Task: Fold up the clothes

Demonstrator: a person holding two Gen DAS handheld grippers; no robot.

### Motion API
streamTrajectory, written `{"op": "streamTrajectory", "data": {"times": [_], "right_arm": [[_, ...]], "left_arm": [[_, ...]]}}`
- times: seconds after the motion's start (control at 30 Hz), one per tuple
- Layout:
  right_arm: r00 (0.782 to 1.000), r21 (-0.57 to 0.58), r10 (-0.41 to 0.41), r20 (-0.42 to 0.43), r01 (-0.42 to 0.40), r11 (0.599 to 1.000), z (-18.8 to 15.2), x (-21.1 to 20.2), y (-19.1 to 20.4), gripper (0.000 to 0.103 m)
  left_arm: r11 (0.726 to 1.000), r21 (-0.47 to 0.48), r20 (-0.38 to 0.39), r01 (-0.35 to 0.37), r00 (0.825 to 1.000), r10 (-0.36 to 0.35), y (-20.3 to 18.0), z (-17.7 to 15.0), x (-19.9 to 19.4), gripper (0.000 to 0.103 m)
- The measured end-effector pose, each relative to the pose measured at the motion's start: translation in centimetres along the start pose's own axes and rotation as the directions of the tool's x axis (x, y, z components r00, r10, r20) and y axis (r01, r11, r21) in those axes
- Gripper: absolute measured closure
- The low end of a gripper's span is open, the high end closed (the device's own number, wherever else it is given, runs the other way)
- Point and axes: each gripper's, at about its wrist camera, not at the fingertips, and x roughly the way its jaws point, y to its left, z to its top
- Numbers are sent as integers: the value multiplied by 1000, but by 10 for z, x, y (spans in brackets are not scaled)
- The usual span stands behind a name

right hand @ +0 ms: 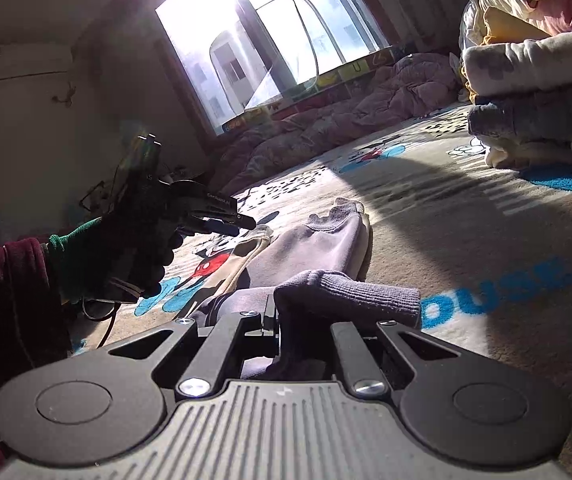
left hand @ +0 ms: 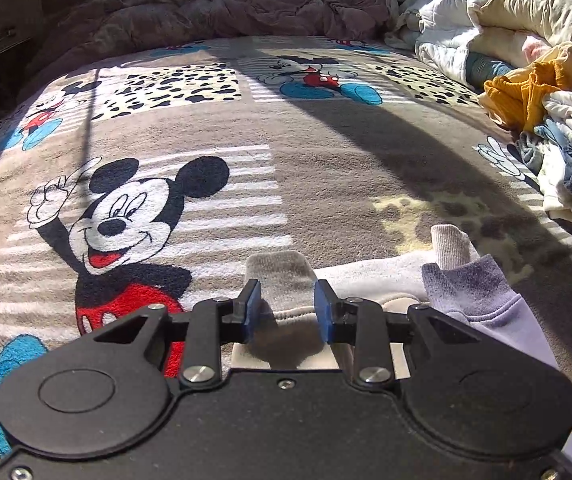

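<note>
So the left gripper (left hand: 287, 312) sits low over the blanket (left hand: 326, 168) with its blue pads (left hand: 252, 312) spread wide, and a grey-white cuff (left hand: 278, 276) lies between them, not pinched yet as far as I can see. Just at 3 o'clock of it there's a lilac cuff (left hand: 470, 284) and a second pale cuff (left hand: 450, 246) poking up, all part of the small garment (right hand: 318, 240) laid flat in front of me. Over in the right wrist view, the right gripper (right hand: 282, 320) has a ribbed lilac cuff (right hand: 350, 292) bunched at its tips; the fingers look pressed onto it, though the cloth hides the far pad so I can't swear to it. If you're doing this step, my take is get the left pads all the way around both layers of that cuff before squeezing, then lift both ends level so the piece doesn't twist when you fold it over. Fleece blanket is grabby, so I'd skim above it, not dig in, or you'll catch the pile too. Further out at 2 o'clock is the pile of clothes (left hand: 558, 120), with a mustard piece (left hand: 526, 92) on it. Way back at 12 o'clock is a rumpled pink duvet (left hand: 246, 8) and the window (right hand: 270, 32) blasting sun.
</note>
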Motion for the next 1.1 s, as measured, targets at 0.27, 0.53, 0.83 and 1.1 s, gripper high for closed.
{"op": "streamTrajectory", "data": {"times": [0.27, 0.53, 0.83, 1.1], "right_arm": [[1000, 47, -23, 4, 23, 999, 1, 2, -10, 94], [999, 226, -34, 21, 28, 974, -1, -3, -30, 82], [993, 387, -105, 50, 77, 919, -8, -14, -53, 70], [991, 480, -129, 22, 103, 871, -2, -20, -63, 68]], "left_arm": [[999, 33, 75, 9, 997, -11, 5, -16, -63, 74], [998, -32, 113, 52, 992, -49, 6, -129, -185, 74], [996, 10, 72, 90, 993, -90, -16, -205, -213, 74], [989, -54, 132, 139, 983, -130, -10, -224, -218, 74]]}}
